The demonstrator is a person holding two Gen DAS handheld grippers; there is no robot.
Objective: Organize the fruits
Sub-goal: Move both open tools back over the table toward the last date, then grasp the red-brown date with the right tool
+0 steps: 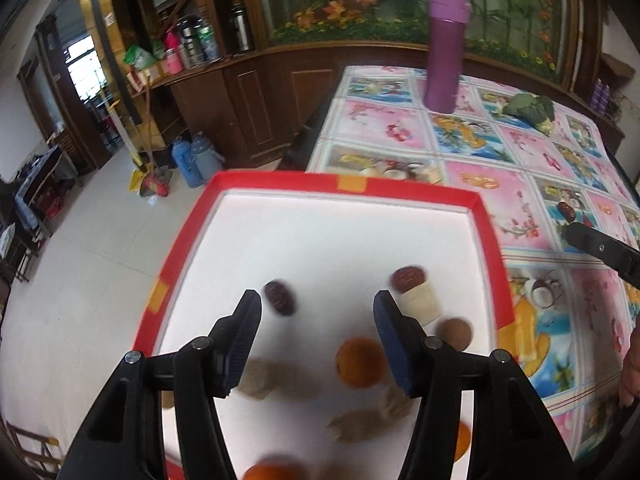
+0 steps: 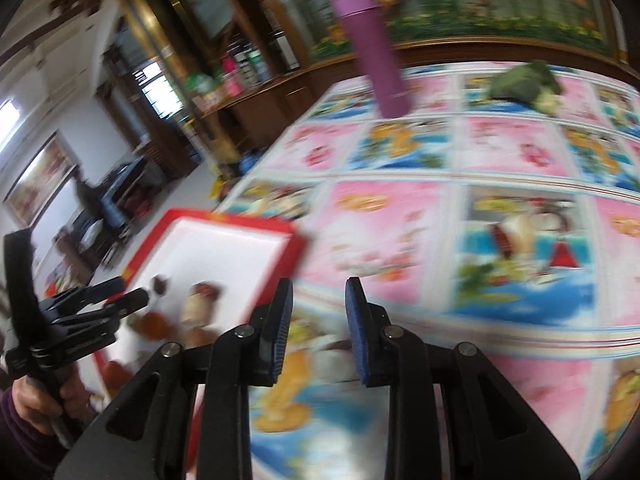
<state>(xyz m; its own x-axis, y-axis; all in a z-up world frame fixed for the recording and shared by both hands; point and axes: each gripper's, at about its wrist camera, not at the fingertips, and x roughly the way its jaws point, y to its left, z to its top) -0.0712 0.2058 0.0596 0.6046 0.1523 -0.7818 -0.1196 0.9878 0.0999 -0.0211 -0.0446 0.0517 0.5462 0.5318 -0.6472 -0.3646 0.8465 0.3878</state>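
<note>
left hand-held gripper (image 1: pixel 316 304) apart over blurred tray (image 1: pixel 280 184), right hand-held gripper (image 2: pixel 320 300) apart, empty, tablecloth (image 2: pixel 480 240) smeared

Matt black plastic on left gripper (image 1: pixel 316 308) arms, small shiny metal pins at the joints; ribbed blue rubbery pads (image 1: pixel 386 320) on its fingers. Same build on right gripper (image 2: pixel 320 300), lower centre. Glossy, smooth printed tablecloth (image 1: pixel 520 184), plastic-looking. Red tray (image 1: pixel 348 182) with smooth white matt floor, cardboard-like rim, orange tape patches. Orange (image 1: pixel 358 362) dimpled, dull. Wrinkled dark dates (image 1: pixel 280 298). Smooth satin purple bottle (image 1: pixel 445 54), upper right. Polished dark wood cabinet (image 1: pixel 256 104), upper centre.
</note>
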